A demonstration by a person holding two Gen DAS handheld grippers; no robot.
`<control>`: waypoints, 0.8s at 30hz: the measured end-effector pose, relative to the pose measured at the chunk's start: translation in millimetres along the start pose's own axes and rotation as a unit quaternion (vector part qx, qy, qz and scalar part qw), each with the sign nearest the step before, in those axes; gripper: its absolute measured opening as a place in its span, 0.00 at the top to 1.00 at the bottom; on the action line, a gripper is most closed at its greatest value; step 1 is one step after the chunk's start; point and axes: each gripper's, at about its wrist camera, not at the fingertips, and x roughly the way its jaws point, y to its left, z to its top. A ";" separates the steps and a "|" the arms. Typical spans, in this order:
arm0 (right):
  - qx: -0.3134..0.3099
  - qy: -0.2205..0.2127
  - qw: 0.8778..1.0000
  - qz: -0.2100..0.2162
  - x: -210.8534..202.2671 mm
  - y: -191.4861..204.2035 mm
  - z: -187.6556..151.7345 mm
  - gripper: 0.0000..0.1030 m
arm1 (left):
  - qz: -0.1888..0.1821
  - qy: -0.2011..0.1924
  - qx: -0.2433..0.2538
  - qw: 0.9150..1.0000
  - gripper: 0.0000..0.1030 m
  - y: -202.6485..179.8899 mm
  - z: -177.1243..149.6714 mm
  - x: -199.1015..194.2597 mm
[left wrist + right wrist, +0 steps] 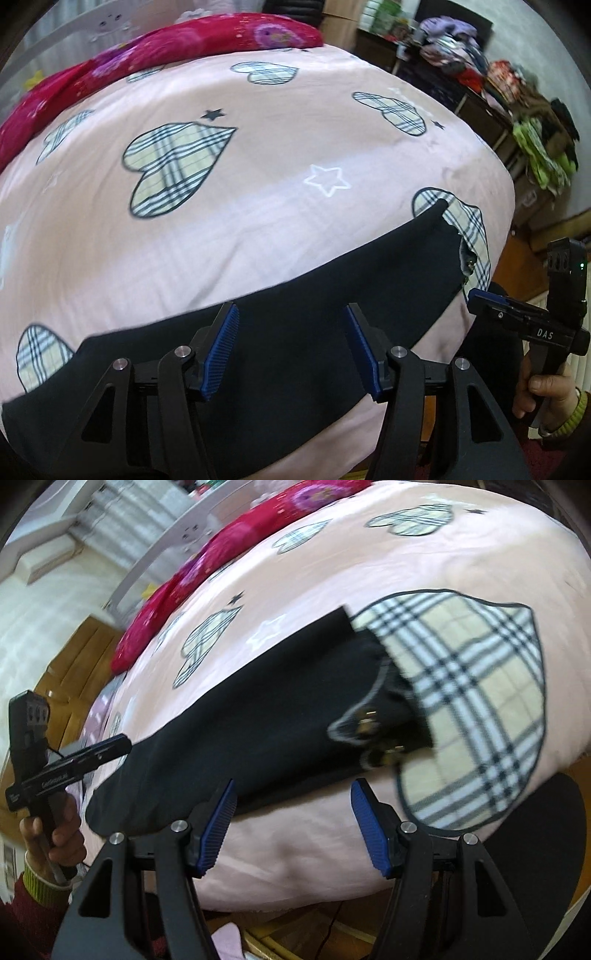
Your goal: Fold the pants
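Black pants [295, 332] lie flat in a long strip along the near edge of a bed with a pink heart-print cover [258, 206]. My left gripper [291, 347] is open and empty, just above the middle of the pants. In the right wrist view the pants [258, 720] run from lower left to the waist end with a grey cord and metal fittings [369, 723]. My right gripper [293, 823] is open and empty, over the cover just in front of the pants' near edge. Each gripper shows in the other's view: the right one [476, 295] and the left one [123, 742].
A red floral blanket [166, 55] lies along the far side of the bed. Shelves piled with clothes [498, 92] stand to the right. A white headboard [166, 542] and wooden floor [74, 664] are at the left of the right wrist view.
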 end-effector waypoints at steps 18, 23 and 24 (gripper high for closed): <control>0.198 -0.055 0.976 0.067 3.3 -65.9 5.8 0.34 | -0.073 0.075 0.077 0.992 0.41 -46.3 50.1 58.7; 0.206 -0.056 0.974 0.073 2.3 -81.3 2.2 0.81 | -0.095 0.104 0.113 0.984 0.41 -71.7 66.4 82.8; 0.216 -0.054 0.971 0.087 0.7 -90.0 -0.9 0.84 | -0.100 0.110 0.119 0.982 0.41 -77.4 69.2 87.6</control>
